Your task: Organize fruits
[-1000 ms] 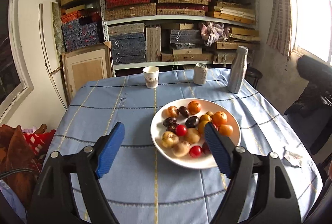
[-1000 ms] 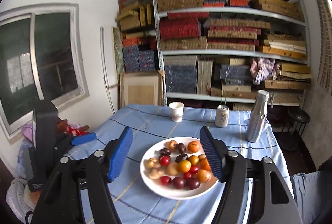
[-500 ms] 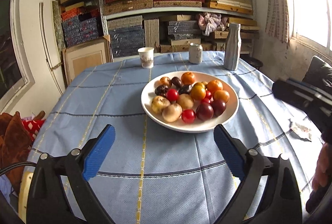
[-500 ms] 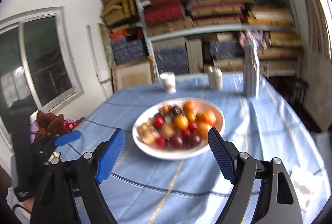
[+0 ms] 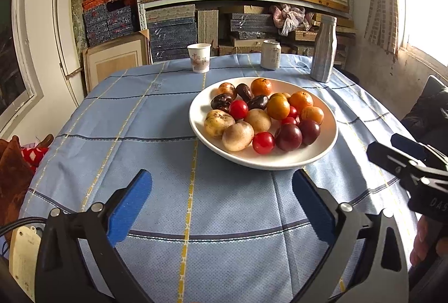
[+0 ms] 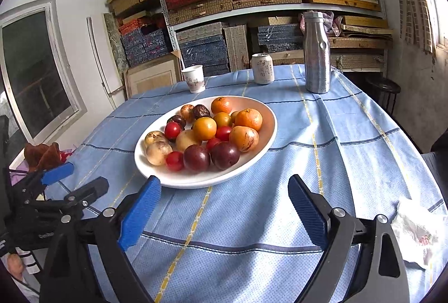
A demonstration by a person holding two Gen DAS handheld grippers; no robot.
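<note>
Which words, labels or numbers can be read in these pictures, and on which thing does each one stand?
"DAS", cut off by the frame edge: on the right claw's black body.
Paper cup: red and dark print, too small to read.
Can: printed characters, blurred, unreadable.
Nothing else legible.

Black fingers (image 5: 330, 219), blue pads (image 5: 130, 207)
</note>
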